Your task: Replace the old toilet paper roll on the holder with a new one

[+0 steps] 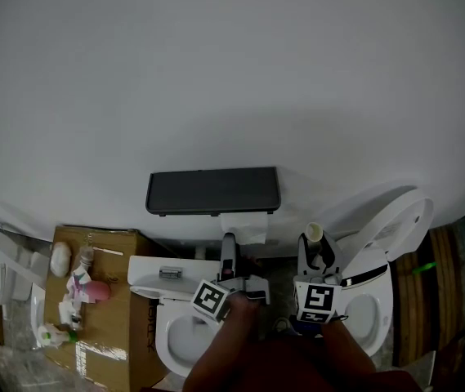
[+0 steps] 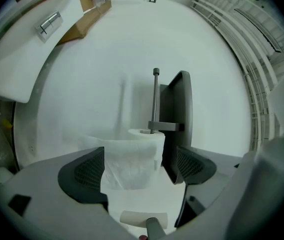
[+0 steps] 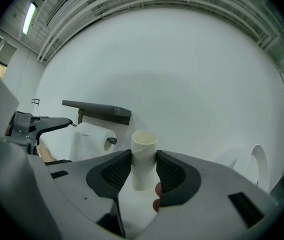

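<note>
A full white toilet paper roll [image 1: 243, 229] hangs on the rod under the dark holder shelf [image 1: 212, 191] on the wall. In the left gripper view the roll [image 2: 134, 159] sits on the metal rod [image 2: 155, 99] beside the shelf [image 2: 180, 119]. My left gripper [image 2: 137, 166] is open, its pads [image 2: 82, 171] standing wide just in front of the roll. In the head view that left gripper [image 1: 230, 247] reaches up to the roll. My right gripper [image 3: 144, 171] is shut on an empty cardboard tube [image 3: 143, 159], held upright to the right of the holder [image 3: 99, 110]. The tube [image 1: 314, 233] also shows in the head view.
A toilet with its tank [image 1: 154, 272] stands below left of the holder. Another toilet with a raised lid [image 1: 395, 227] is at the right. A cardboard box [image 1: 109, 333] holding small items sits at the left. The white wall fills the space above.
</note>
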The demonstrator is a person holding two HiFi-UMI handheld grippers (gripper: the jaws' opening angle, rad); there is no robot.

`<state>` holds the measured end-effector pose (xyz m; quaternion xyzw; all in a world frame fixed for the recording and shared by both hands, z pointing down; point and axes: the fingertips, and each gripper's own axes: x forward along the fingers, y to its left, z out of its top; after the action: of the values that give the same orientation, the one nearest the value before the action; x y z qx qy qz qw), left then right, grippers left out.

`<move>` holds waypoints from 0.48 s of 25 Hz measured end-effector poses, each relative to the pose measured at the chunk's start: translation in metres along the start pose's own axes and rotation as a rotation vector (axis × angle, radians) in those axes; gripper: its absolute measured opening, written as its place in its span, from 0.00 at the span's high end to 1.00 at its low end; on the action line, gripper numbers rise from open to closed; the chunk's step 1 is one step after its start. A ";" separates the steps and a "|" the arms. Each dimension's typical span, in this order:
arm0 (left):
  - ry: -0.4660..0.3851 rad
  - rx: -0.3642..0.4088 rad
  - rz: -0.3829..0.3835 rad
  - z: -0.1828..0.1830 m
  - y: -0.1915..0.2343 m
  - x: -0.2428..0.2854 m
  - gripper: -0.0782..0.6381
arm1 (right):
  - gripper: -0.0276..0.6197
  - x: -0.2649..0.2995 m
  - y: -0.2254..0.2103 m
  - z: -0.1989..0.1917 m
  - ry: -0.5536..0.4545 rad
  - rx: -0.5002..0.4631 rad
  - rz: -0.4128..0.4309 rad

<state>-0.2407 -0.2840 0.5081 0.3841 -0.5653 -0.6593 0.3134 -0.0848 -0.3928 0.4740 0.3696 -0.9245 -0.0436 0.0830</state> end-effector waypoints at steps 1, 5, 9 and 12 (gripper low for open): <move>-0.002 0.002 0.001 0.001 -0.001 -0.004 0.26 | 0.70 0.000 0.001 0.000 0.000 0.000 0.004; -0.014 -0.005 -0.013 0.002 -0.006 -0.013 0.26 | 0.70 0.001 0.007 0.000 -0.001 -0.005 0.020; -0.017 -0.006 -0.027 0.002 -0.011 -0.019 0.26 | 0.70 0.001 0.014 -0.001 -0.002 -0.008 0.037; -0.007 0.020 -0.044 0.000 -0.020 -0.022 0.32 | 0.70 0.002 0.019 0.003 -0.004 -0.001 0.050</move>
<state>-0.2291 -0.2625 0.4918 0.3971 -0.5645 -0.6617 0.2930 -0.0996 -0.3802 0.4739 0.3461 -0.9336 -0.0429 0.0823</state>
